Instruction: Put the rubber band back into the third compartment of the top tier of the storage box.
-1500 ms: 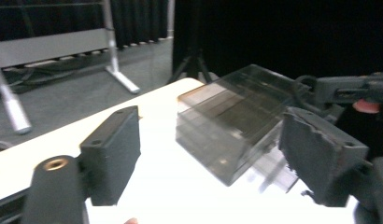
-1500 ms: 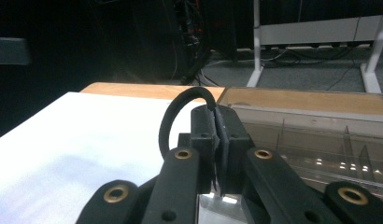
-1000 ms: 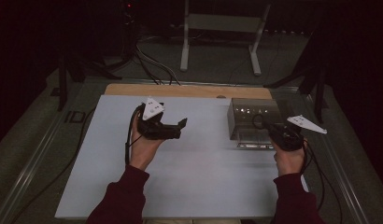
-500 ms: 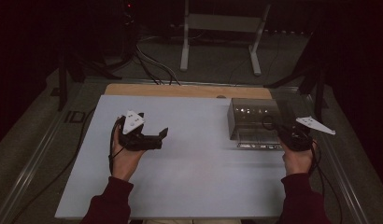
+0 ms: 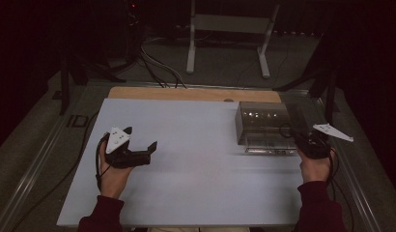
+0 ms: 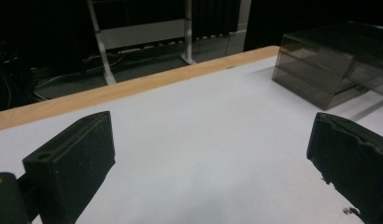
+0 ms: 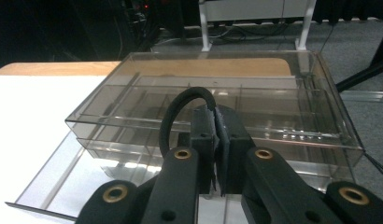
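Pretty dark room, black all around. A white metal stand [image 5: 228,36] is sitting on the grey floor [image 5: 220,72] behind the table [image 5: 196,159], with cables [image 5: 157,65] trailing across it.

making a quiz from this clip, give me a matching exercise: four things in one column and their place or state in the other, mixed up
Things
1. left gripper
2. right gripper
3. clear plastic drawer box
4. wooden strip

Places or states
A. along the far edge of the white table top
B. jaws wide apart over bare table top
C. jaws shut together, pointing at the box
D. at the table's far right, its bottom drawer pulled out toward the person

Pairs: 1-B, 2-C, 3-D, 4-A
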`<state>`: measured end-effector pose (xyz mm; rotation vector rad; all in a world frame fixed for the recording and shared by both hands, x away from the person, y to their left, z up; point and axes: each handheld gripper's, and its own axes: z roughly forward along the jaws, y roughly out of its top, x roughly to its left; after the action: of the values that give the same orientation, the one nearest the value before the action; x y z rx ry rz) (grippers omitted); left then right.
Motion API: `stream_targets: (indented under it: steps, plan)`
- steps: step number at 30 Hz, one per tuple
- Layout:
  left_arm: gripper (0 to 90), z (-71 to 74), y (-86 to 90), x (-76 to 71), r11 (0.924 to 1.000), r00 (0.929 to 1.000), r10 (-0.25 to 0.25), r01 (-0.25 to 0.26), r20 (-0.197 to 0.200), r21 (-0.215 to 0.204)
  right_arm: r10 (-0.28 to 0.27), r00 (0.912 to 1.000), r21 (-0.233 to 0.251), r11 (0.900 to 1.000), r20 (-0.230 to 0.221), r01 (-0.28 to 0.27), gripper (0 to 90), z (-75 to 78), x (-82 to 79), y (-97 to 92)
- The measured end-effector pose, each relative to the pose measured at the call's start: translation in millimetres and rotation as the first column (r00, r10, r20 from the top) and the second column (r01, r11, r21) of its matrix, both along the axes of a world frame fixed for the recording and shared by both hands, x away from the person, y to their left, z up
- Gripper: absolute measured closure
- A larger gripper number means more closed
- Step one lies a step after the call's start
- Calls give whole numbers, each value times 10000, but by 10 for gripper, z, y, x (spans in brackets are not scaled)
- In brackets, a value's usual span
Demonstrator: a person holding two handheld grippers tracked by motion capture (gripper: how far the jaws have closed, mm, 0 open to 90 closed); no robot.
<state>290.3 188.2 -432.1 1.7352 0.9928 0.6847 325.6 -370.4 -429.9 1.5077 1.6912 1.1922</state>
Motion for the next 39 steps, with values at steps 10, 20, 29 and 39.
stream_targets:
  steps: [10,20,29,39]
  plan:
    - [19,-148,148,-99,9994,9994,353,-353,-66,60,-194,9993,-445,9988,-325,179,875,-61,4,-57]
    - [19,-303,315,-209,9972,9970,745,-746,-195,-16,-671,9940,-716,9956,-869,610,874,-174,12,-170]
    - [19,-332,429,-267,9958,9957,910,-910,-196,37,-1021,9885,-966,9911,-1117,915,874,-215,33,-223]
    - [19,-354,538,-313,9937,9933,1120,-1119,-289,45,-1181,9842,-1180,9877,-1317,1027,873,-247,51,-243]
